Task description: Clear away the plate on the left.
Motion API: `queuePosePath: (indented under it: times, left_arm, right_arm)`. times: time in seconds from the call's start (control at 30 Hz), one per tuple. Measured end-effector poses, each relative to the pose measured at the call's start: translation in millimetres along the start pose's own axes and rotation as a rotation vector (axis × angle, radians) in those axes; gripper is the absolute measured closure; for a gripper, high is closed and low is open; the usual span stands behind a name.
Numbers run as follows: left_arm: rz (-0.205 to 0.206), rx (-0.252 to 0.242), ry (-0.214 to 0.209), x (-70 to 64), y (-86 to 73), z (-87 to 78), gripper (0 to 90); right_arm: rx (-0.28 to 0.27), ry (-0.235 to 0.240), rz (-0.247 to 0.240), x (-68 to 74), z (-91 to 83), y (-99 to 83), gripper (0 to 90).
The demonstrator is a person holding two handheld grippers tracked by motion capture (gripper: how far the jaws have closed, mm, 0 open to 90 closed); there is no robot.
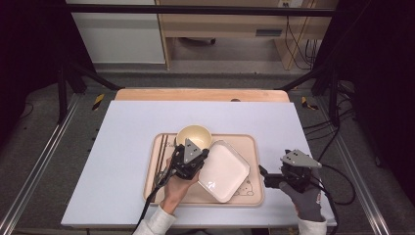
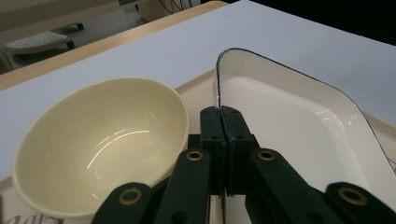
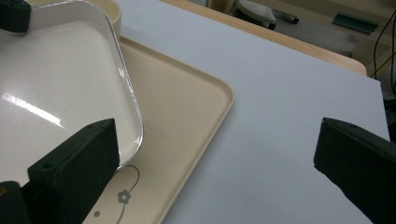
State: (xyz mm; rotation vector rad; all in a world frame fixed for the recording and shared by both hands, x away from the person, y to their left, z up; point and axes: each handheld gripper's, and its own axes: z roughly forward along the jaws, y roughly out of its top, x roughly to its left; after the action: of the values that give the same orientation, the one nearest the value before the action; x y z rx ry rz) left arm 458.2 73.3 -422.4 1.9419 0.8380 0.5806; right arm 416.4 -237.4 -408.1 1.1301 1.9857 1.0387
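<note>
— Left tool (image 1: pixel 195 157): what does it have?
— Its two black jaws are pressed together on the thin rim of the white square plate (image 1: pixel 223 171), as the left gripper view shows, with the rim (image 2: pixel 218 88) running straight up from between them. The plate is clamped at its left edge.

— Where does the plate sit?
— On the beige tray (image 1: pixel 254 147), over its right half, turned so its corners point toward the tray's edges. In the right gripper view the plate's near corner (image 3: pixel 133 154) looks raised a little above the tray floor, though I cannot tell whether its far side touches.

— What is next to it?
— A cream bowl (image 1: pixel 193 135) stands upright at the tray's far edge, just left of the clamped rim; in the left gripper view the bowl (image 2: pixel 100 140) is just beside the jaws. Dark chopsticks (image 1: pixel 162 154) lie along the tray's left edge.

— And the right tool (image 1: pixel 264 177)?
— It hovers over the white desk (image 1: pixel 127 142) near the front right corner, just off the tray's right edge, jaws spread wide with nothing between them. A grey-gloved hand (image 1: pixel 306 196) holds it.
</note>
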Motion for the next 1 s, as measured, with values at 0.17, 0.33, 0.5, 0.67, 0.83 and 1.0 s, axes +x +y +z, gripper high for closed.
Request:
queuePosePath:
  times: [0.17, 0.33, 0.5, 0.67, 0.83, 1.0]
  left_arm:
    - [-0.009, 0.014, -0.010, -3.0, -1.1, 8.6, 88.9]
    - [-0.011, 0.026, -0.011, -4.7, -1.3, 14.1, 88.9]
    - [-0.025, 0.039, -0.019, -5.1, -1.7, 20.3, 88.9]
    - [-0.023, 0.062, -0.010, -5.7, -2.8, 26.5, 88.9]
    - [-0.023, 0.111, -0.010, -4.5, -6.3, 34.0, 88.3]
    - [-0.016, 0.144, -0.003, -3.7, -9.9, 37.8, 87.1]
  right_arm:
    - [0.000, 0.001, 0.002, 0.0, -0.2, 0.0, 0.5]
    - [-0.003, 0.000, 0.002, -0.3, -0.5, 0.0, 0.5]
    - [-0.001, 0.000, 0.003, 0.0, -0.2, 0.0, 0.5]
    - [0.000, 0.001, 0.002, 0.0, -0.3, 0.0, 0.5]
    - [0.001, 0.001, 0.002, 0.0, -0.2, 0.0, 0.5]
    - [0.001, 0.002, -0.001, -0.1, 0.1, -0.2, 0.5]
